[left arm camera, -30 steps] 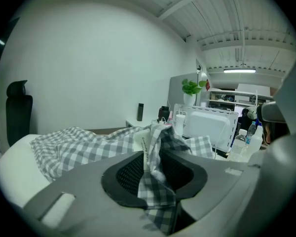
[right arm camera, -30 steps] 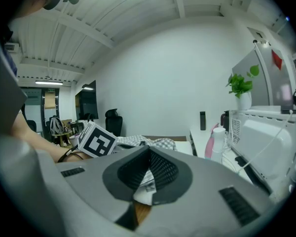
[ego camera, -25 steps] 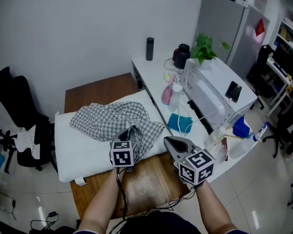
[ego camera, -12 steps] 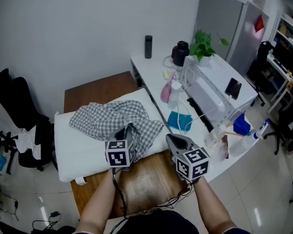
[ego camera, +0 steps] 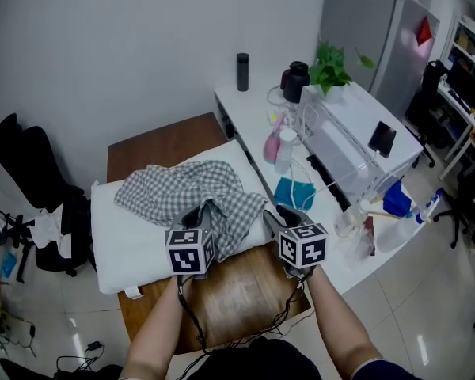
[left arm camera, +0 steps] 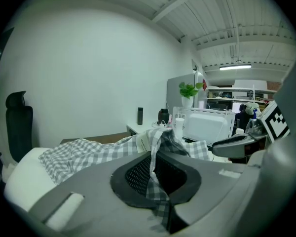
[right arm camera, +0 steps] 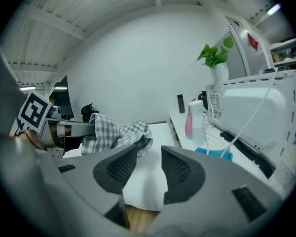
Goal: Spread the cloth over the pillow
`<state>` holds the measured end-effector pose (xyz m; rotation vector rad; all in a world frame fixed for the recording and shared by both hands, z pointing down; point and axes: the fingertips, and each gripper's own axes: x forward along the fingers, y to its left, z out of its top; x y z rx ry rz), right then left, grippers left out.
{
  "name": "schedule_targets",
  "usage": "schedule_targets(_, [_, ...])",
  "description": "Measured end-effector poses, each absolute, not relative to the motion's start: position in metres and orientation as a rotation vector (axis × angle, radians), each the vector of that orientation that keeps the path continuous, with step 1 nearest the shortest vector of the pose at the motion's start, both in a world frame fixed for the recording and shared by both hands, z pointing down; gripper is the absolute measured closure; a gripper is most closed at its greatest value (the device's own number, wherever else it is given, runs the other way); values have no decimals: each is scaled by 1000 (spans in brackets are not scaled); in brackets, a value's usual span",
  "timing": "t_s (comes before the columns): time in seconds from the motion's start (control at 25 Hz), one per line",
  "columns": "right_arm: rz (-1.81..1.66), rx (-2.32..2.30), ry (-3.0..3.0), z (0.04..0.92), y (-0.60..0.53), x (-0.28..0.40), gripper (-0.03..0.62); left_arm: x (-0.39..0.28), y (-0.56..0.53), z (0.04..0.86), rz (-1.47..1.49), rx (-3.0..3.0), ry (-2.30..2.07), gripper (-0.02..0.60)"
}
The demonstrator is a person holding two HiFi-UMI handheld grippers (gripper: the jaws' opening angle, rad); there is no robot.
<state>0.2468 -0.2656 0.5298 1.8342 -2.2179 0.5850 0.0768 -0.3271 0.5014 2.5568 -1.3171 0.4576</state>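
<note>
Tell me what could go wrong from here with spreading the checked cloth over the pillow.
1. The left gripper grips only a narrow fold of the checked cloth; a hard pull might slip it out.
2. The right gripper has just been opening its jaws, with nothing gripped between them and bare pillow beyond; closing here could pinch the pillow, not the cloth.
3. The cloth lies bunched; pulled by one gripper alone, the heap may drag instead of spreading.

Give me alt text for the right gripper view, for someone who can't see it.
The right gripper has just been opening its jaws. They stand apart and grip nothing, aimed at the near corner of the white pillow. Beyond, at left, the left gripper holds up the bunched checked cloth.
</note>
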Motion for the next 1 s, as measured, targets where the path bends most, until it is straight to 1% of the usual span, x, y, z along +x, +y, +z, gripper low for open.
schedule_targets(0.32, [620, 1801, -2223, 543, -284, 245, 427, 74, -327, 498, 457, 2561, -1324, 565])
schedule_targets(0.6, [673, 1732, -2297, 547, -300, 223, 436, 70, -324, 497, 472, 2570, -1329, 565])
schedule_targets(0.72, [692, 1706, -2312, 549, -303, 216, 477, 66, -325, 496, 479, 2569, -1343, 565])
schedule_targets(0.76, [694, 1700, -2316, 549, -303, 214, 482, 64, -326, 495, 479, 2568, -1349, 565])
schedule_targets(0.88, [654, 1712, -2306, 545, -302, 215, 533, 58, -327, 494, 475, 2560, -1365, 565])
schedule_targets(0.92, [621, 1721, -2301, 543, -301, 216, 586, 56, -328, 494, 473, 2555, -1370, 565])
schedule_targets(1.0, [537, 1726, -2301, 535, -300, 218, 585, 53, -328, 493, 468, 2545, -1385, 565])
